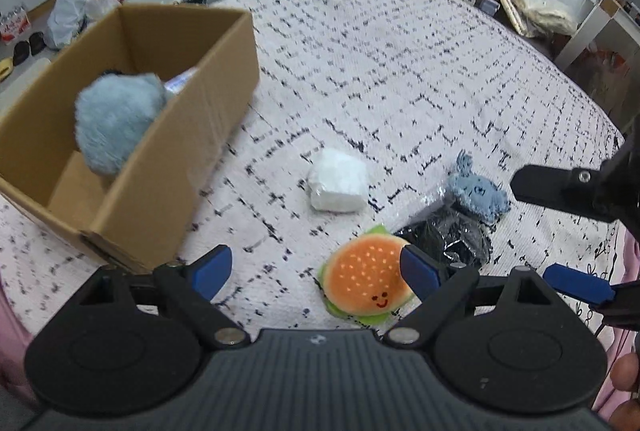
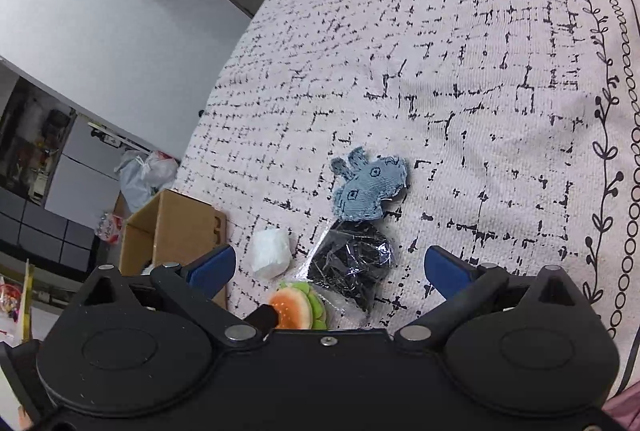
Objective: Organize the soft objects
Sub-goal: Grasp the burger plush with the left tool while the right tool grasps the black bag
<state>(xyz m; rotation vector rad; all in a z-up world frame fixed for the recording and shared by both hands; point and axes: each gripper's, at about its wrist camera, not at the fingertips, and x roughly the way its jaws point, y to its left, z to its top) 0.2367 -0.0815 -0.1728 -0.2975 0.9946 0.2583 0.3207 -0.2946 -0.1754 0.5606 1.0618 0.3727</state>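
Left wrist view: left gripper (image 1: 314, 273) has its fingers spread wide, nothing between them, hovering over the bedspread (image 1: 400, 71) between the box (image 1: 176, 159) and the burger plush (image 1: 366, 281). The box sits on the bed to the left, open top. Inside: a fluffy blue plush (image 1: 116, 123) against the near wall, plus something pale behind it that I can't identify. Still out on the bed: the burger just beside the right fingertip, a white bundle (image 1: 338, 185) further out, a denim toy (image 1: 478, 191) resting against a black wrapped pack (image 1: 448, 239). Right gripper (image 1: 560, 235) enters from the right edge, fingers apart, near the denim toy.

Judgement: one item boxed, four loose; we're between picks. The burger is closest to the left gripper, so the next move is probably to shift right, straddle it, and close. It's squashy, so a centred pinch should hold.

Right wrist view: right gripper (image 2: 330, 271) is released too, holding nothing, and lined up over the black pack (image 2: 352, 263). Denim toy (image 2: 368, 191) lies just past it, overlapping the pack's top edge. White bundle (image 2: 271, 253) sits left of the pack and the burger (image 2: 296, 305) is at the bottom edge. Box (image 2: 176, 227) is at left; contents aren't visible from here.

The pack's film looks slippery; grab the bulk, not the loose wrap edge.
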